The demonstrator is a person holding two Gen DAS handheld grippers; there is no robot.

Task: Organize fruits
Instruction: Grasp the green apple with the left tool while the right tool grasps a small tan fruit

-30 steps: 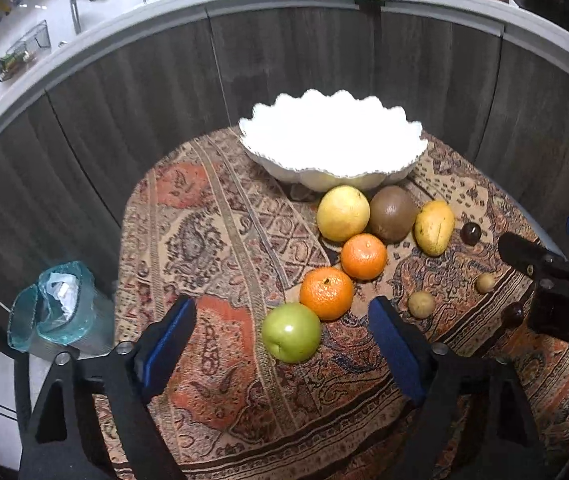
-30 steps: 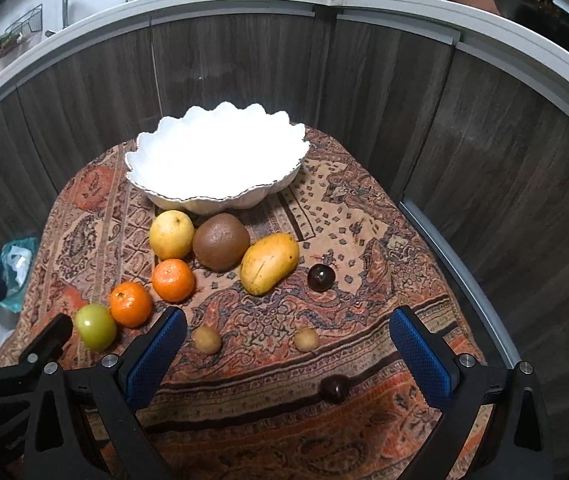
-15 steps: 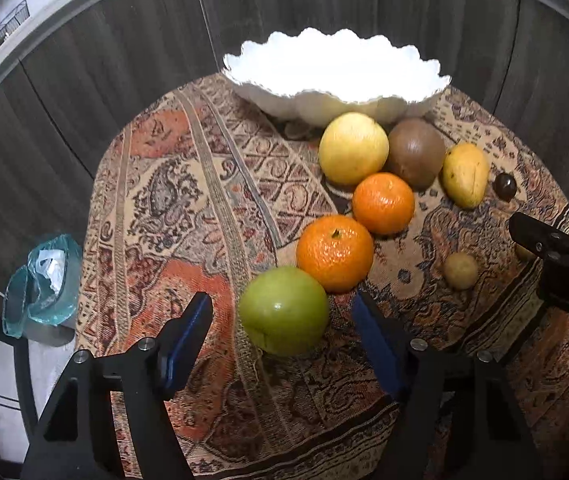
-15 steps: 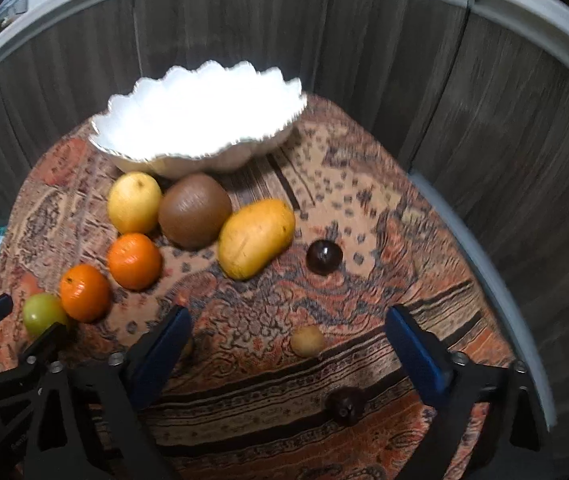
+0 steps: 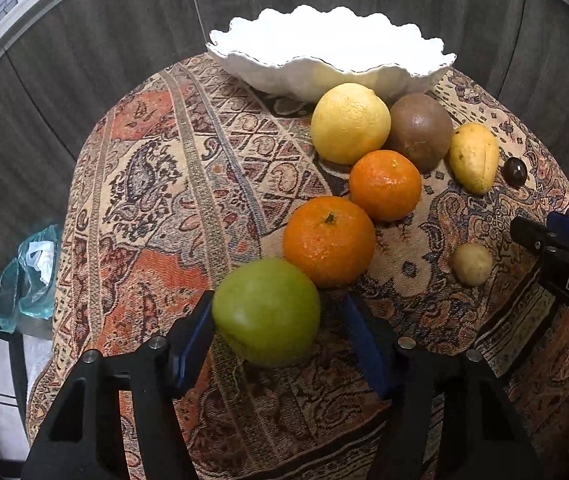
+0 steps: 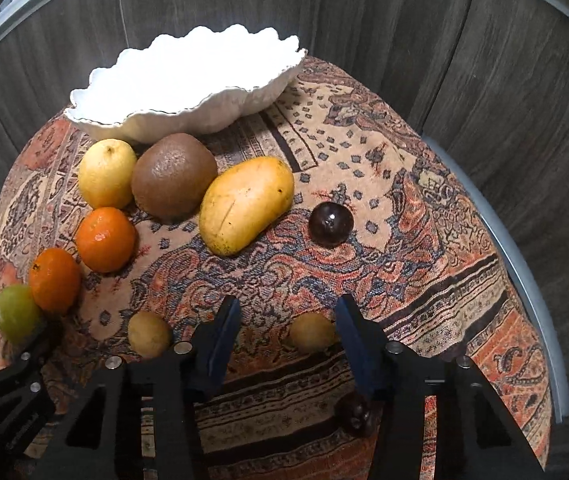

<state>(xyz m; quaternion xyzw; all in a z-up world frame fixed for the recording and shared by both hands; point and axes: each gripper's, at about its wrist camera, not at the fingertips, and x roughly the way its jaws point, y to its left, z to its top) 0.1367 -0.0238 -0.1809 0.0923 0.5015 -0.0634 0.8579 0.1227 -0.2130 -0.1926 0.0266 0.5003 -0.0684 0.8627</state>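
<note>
1. Between the blue pads of the left gripper (image 5: 274, 344) sits a smooth green apple (image 5: 266, 312); the jaws are closing, the left pad at its skin, the right pad (image 5: 358, 336) just clear of it.
2. Just beyond that gripper, touching the apple, is a glossy orange mandarin (image 5: 329, 240), then a second mandarin (image 5: 385, 185), a yellow lemon (image 5: 350, 123) and a rough brown fruit (image 5: 420, 132).
3. Between the pads of the right gripper (image 6: 286, 336), close to its right pad, lies a small tan round fruit (image 6: 311, 332) (the jaws are closing, not yet pressing it); a twin tan fruit (image 6: 149, 334) lies just left of the left pad.
4. Behind the right finger a dark round fruit (image 6: 354, 414) is half hidden; another dark fruit (image 6: 331, 224) and a yellow mango (image 6: 246, 204) lie farther ahead.
5. Farthest out stands a scalloped white bowl (image 6: 172, 120), its inside washed out by glare.
6. All rests on a patterned woven cloth (image 6: 404, 184) over a round table, with grey wood-grain panels (image 6: 404, 32) behind.
</note>
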